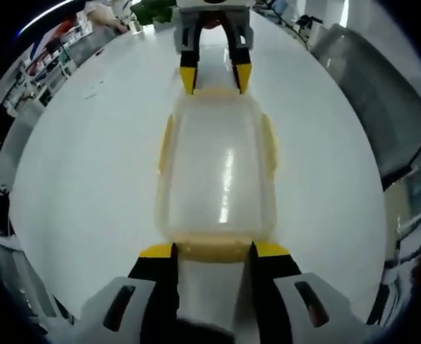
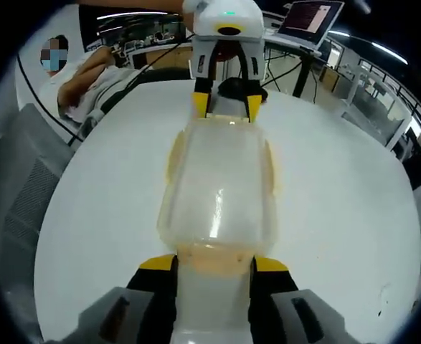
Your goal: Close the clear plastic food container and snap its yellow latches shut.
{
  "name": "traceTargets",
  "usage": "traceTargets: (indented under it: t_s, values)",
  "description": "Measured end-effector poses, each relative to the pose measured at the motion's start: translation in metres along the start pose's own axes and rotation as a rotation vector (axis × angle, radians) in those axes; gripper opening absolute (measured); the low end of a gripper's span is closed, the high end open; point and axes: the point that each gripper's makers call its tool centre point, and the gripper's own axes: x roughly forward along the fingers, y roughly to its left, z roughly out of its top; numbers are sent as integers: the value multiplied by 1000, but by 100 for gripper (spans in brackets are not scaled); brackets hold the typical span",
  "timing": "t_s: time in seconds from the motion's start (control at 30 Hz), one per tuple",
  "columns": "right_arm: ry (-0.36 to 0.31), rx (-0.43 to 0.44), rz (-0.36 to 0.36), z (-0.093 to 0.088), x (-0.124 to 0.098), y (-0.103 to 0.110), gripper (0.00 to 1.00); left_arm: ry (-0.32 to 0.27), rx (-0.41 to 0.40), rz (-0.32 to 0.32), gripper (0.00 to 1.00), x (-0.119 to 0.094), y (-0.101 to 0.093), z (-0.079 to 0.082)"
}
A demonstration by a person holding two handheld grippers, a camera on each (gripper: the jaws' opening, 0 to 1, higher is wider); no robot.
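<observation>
The clear plastic container point(image 1: 217, 172) lies on the white table with its lid on. Yellow latches point(image 1: 166, 143) run along its long sides and sit at both ends. My left gripper point(image 1: 214, 251) stands open at the near end, its yellow-tipped jaws flanking the end latch point(image 1: 211, 249). At the far end my right gripper point(image 1: 215, 77) meets the container. In the right gripper view the same container point(image 2: 217, 183) stretches away from my open right gripper point(image 2: 214, 264), whose jaws bracket the end latch point(image 2: 214, 259). The left gripper point(image 2: 227, 106) sits at the opposite end.
The round white table point(image 1: 88, 179) has free room on both sides of the container. A grey chair back point(image 2: 24, 179) stands at its edge, and another point(image 1: 382, 100) on the other side. A person's arm point(image 2: 88, 75) rests at the far edge. A laptop point(image 2: 307, 21) sits behind.
</observation>
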Motion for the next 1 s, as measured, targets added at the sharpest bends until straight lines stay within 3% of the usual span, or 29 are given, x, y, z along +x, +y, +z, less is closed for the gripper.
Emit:
traceTargets:
  t_s: [0.23,0.43,1.0]
  values:
    - [12,53,-27,3,2,-4,38,19,-17,3,38,1,-1,-2]
    - [7,39,-21,2,2,-4,37,23,-13,5,38,1,-1,-2]
    - [78,59,-29,3,3,-2,37,48,-29,-10,39,3,-2,-3]
